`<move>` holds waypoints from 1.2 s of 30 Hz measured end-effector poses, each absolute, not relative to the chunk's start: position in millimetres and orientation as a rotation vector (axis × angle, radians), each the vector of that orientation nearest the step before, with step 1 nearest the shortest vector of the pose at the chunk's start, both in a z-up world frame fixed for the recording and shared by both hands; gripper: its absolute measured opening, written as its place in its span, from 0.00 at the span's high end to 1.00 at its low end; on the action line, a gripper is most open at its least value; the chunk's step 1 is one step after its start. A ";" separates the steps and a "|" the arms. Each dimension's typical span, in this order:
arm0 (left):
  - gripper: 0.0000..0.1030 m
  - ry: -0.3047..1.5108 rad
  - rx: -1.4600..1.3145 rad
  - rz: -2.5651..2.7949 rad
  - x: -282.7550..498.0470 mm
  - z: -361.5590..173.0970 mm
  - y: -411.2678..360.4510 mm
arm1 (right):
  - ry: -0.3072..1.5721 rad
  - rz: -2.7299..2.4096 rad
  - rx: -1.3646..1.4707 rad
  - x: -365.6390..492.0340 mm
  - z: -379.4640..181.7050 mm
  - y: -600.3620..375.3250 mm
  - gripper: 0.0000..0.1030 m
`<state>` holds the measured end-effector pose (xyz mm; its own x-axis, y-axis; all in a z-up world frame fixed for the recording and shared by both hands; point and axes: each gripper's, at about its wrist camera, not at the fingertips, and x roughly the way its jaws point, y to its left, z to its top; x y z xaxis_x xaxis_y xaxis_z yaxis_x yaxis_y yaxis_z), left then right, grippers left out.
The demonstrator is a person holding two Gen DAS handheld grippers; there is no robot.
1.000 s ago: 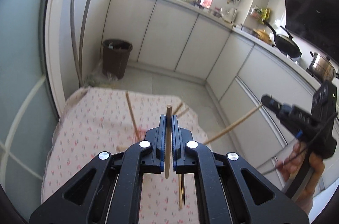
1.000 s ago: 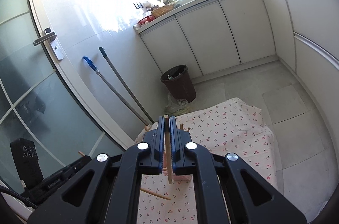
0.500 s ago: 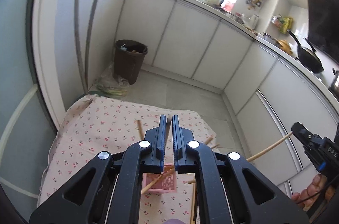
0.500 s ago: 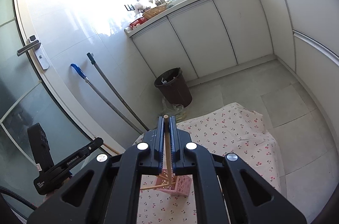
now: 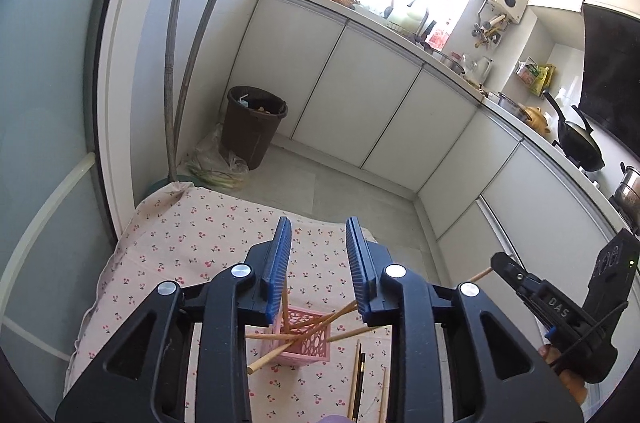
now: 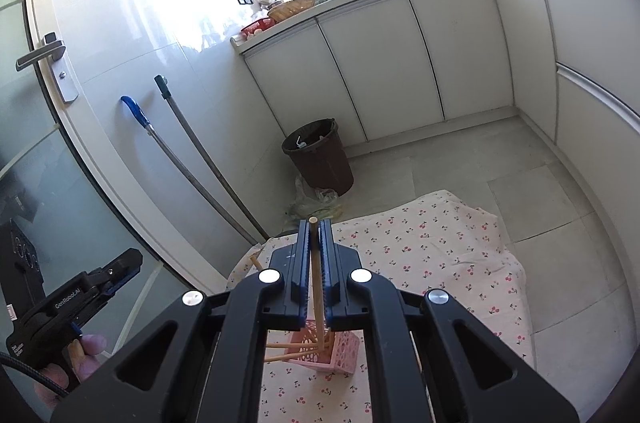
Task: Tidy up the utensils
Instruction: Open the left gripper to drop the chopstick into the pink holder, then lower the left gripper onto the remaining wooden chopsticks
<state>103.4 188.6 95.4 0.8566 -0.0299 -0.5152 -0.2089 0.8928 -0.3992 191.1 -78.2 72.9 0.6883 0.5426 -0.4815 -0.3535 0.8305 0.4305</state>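
A pink lattice basket (image 5: 310,347) stands on the cherry-print cloth (image 5: 192,235) and holds several wooden chopsticks (image 5: 320,321) leaning at angles. My left gripper (image 5: 319,241) is open and empty, above the basket. My right gripper (image 6: 315,243) is shut on a wooden chopstick (image 6: 317,287) that points down into the basket (image 6: 340,351). The right gripper also shows at the right of the left wrist view (image 5: 504,265), and the left gripper shows at the lower left of the right wrist view (image 6: 124,265).
Loose chopsticks (image 5: 358,379) lie on the cloth right of the basket. A brown waste bin (image 5: 252,125) and two mop handles (image 5: 176,63) stand by the wall beyond the table. White cabinets (image 5: 360,95) line the kitchen.
My left gripper has opened and let go of its chopstick, which now rests in the basket. Both views have tilted down over the basket. The right gripper still holds its chopstick.
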 end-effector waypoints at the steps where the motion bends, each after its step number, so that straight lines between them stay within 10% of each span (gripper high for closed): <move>1: 0.73 0.544 -0.462 0.095 104.5 94.2 187.7 | 0.641 0.512 0.315 193.4 70.6 -74.3 0.95; 26: 0.56 0.767 -0.202 -0.011 114.0 39.4 85.4 | 0.777 0.362 0.137 155.4 15.6 -114.8 0.60; 36: 0.19 0.887 -0.195 -0.044 118.5 1.1 50.4 | 0.805 0.202 0.118 135.8 -8.1 -175.2 0.15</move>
